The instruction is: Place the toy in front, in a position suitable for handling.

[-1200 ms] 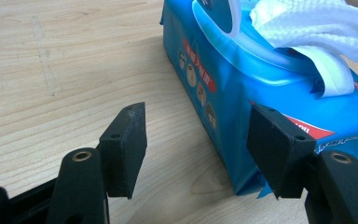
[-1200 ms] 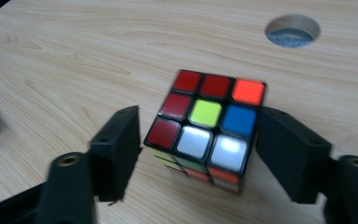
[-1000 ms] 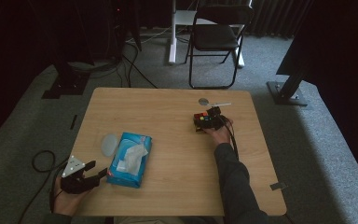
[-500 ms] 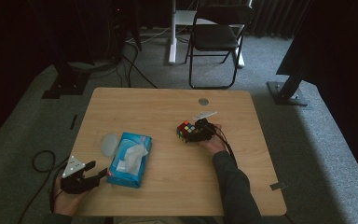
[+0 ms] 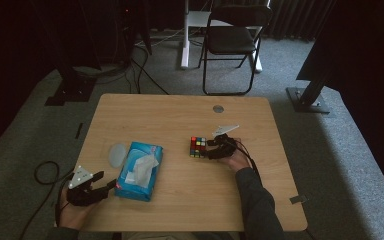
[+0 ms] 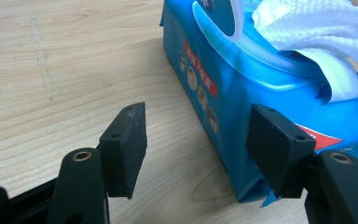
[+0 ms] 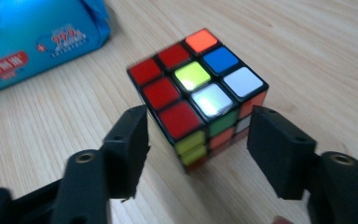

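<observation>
Slid from near the tabletop's (image 5: 130,107) far right corner toward the middle, cube (image 5: 197,147) now let go, right tool (image 5: 211,149) wide open, left tool (image 5: 111,184) open too.

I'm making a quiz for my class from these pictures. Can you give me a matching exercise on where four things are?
Things:
1. puzzle cube
2. wipes pack
3. left gripper
4. folding chair

Places:
A. on the floor beyond the table
B. at the wipes pack's near end, open
C. before the right gripper
D. left half of the table, a wipe sticking out

Pairs: 1-C, 2-D, 3-B, 4-A
</observation>
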`<action>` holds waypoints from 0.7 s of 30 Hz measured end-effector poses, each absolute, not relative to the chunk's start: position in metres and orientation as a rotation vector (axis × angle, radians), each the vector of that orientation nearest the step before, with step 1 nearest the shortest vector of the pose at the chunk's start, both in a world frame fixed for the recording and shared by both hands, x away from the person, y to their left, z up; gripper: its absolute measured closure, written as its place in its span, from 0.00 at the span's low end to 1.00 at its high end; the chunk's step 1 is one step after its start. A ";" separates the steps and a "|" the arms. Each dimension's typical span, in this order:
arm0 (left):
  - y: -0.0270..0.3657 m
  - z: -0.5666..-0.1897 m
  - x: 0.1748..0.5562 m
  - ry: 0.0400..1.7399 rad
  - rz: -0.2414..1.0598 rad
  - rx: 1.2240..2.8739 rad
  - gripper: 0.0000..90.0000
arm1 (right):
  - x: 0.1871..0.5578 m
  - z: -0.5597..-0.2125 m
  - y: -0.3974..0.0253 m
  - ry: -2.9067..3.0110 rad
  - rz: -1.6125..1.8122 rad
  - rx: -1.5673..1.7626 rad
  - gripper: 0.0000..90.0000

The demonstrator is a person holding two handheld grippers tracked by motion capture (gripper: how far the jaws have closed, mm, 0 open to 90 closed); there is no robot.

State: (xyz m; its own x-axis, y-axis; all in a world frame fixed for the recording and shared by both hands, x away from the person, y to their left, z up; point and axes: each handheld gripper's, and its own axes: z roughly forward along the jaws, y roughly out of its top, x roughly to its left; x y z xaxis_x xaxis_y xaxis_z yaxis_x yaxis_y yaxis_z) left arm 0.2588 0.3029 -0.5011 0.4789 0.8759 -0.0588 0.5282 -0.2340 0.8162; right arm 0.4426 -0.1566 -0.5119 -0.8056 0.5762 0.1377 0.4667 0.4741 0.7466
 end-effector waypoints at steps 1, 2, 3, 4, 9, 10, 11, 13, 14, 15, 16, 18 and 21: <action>0.303 -0.501 0.259 1.169 0.535 1.906 0.43 | 0.443 -0.511 -0.156 2.574 1.251 0.924 0.45; 0.303 -0.501 0.259 1.169 0.535 1.904 0.43 | 0.444 -0.511 -0.155 2.572 1.255 0.922 0.47; 0.303 -0.501 0.259 1.169 0.535 1.904 0.43 | 0.445 -0.511 -0.154 2.569 1.257 0.920 0.48; 0.303 -0.501 0.259 1.169 0.535 1.903 0.43 | 0.445 -0.512 -0.152 2.570 1.254 0.922 0.48; 0.303 -0.501 0.259 1.169 0.536 1.902 0.43 | 0.443 -0.513 -0.144 2.568 1.231 0.903 0.49; 0.303 -0.501 0.258 1.167 0.543 1.900 0.43 | 0.442 -0.513 -0.143 2.571 1.235 0.899 0.49; 0.303 -0.501 0.258 1.167 0.543 1.900 0.43 | 0.442 -0.513 -0.143 2.571 1.235 0.899 0.49; 0.303 -0.500 0.257 1.164 0.557 1.889 0.43 | 0.441 -0.512 -0.140 2.574 1.231 0.893 0.49; 0.303 -0.500 0.257 1.166 0.556 1.887 0.43 | 0.441 -0.512 -0.140 2.573 1.227 0.894 0.49; 0.303 -0.500 0.257 1.166 0.556 1.888 0.43 | 0.441 -0.512 -0.140 2.572 1.229 0.893 0.49; 0.303 -0.500 0.257 1.167 0.555 1.890 0.43 | 0.440 -0.512 -0.141 2.569 1.228 0.893 0.49; 0.303 -0.500 0.258 1.169 0.553 1.892 0.43 | 0.439 -0.512 -0.141 2.554 1.195 0.911 0.46; 0.303 -0.500 0.257 1.171 0.552 1.895 0.43 | 0.438 -0.513 -0.141 2.550 1.178 0.917 0.44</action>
